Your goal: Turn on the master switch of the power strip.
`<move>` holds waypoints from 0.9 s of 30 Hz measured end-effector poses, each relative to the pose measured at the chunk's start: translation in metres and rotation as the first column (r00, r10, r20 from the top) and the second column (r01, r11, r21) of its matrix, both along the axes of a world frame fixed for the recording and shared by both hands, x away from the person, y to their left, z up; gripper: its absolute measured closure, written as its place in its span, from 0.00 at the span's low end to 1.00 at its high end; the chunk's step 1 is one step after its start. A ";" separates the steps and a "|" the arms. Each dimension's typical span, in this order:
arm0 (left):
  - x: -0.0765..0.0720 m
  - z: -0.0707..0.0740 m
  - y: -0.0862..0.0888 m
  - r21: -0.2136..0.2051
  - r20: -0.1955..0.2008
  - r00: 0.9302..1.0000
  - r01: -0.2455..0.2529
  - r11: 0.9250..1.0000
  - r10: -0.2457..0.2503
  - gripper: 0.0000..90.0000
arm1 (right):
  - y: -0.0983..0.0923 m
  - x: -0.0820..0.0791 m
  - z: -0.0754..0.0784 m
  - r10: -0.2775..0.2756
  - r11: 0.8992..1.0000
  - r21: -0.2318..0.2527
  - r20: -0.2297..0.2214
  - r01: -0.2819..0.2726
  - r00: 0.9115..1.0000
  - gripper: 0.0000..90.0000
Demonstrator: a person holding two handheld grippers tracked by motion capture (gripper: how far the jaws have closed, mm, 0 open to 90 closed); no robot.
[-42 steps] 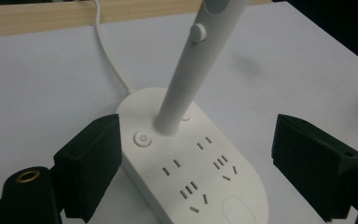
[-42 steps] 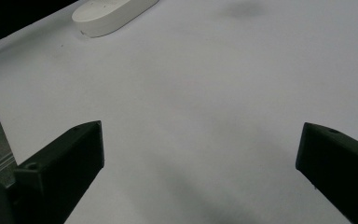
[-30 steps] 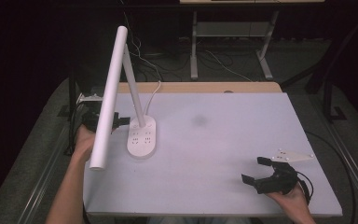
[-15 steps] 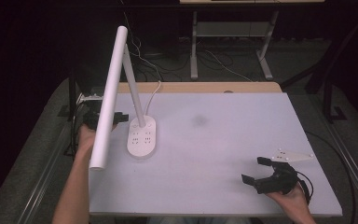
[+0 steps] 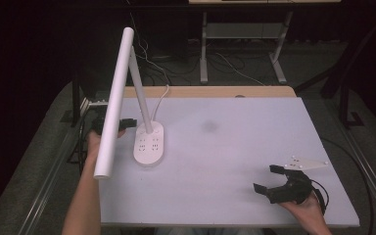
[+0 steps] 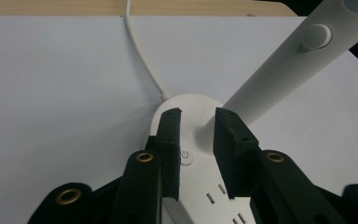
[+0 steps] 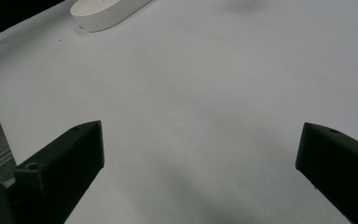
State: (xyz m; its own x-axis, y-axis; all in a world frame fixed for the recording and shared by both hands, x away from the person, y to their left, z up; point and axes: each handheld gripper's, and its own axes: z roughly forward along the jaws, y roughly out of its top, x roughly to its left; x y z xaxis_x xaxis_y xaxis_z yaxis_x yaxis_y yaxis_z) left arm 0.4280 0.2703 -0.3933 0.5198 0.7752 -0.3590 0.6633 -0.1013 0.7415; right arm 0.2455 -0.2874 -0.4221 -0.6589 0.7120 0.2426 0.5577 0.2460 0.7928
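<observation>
Lamp [image 5: 142, 93]: white desk lamp on the white table [image 5: 235, 147], directly ahead of the left gripper.
Base [image 6: 191, 140]: oval, sockets on top; long axis runs away from the person; cord [image 6: 142, 56] leaves its far end toward the table's back edge.
Stem [image 6: 279, 70]: rises from the base's far end, tilted away from the person.
Head bar [image 5: 113, 105]: long axis slopes from the high far end down toward the person — passing over the left hand.
Left gripper [image 6: 196, 135]: jaws narrowly parted above the base, power button [image 6: 185, 156] between them; gripping nothing.
Right gripper [image 5: 273, 182]: well to the lamp's right, jaws spread wide — empty, bare table ahead.
</observation>
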 end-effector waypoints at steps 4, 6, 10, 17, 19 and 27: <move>0.002 -0.003 -0.002 -0.005 -0.006 1.000 0.008 1.000 -0.008 0.89 | 0.000 0.000 0.000 0.001 1.000 -0.003 -0.002 -0.001 1.000 0.00; 0.003 -0.004 -0.003 0.004 -0.011 1.000 0.012 1.000 -0.012 0.92 | 0.000 0.000 0.000 0.002 1.000 -0.003 0.000 -0.002 1.000 0.00; 0.003 -0.005 -0.005 0.000 -0.012 1.000 0.015 1.000 -0.015 0.99 | 0.000 0.000 0.000 0.005 1.000 -0.001 -0.001 -0.005 1.000 0.00; 0.005 -0.010 -0.013 0.050 -0.023 0.999 0.027 0.998 -0.026 1.00 | 0.000 0.000 -0.001 0.010 1.000 -0.003 0.001 -0.010 1.000 0.00; 0.006 -0.011 -0.015 0.062 -0.028 0.999 0.026 0.998 -0.024 1.00 | 0.000 0.000 -0.001 0.010 1.000 -0.003 0.001 -0.010 1.000 0.00; 0.007 -0.017 -0.019 0.090 -0.044 0.999 0.032 0.995 -0.028 1.00 | 0.000 0.000 -0.001 0.011 1.000 -0.007 -0.001 -0.011 1.000 0.00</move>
State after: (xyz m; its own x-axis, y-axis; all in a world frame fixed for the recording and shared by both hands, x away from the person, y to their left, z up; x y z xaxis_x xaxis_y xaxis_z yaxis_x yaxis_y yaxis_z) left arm 0.4354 0.2517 -0.4100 0.5290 0.7899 -0.3103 0.6895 -0.1869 0.6997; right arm 0.2458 -0.2870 -0.4232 -0.6663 0.7064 0.2387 0.5560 0.2573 0.7904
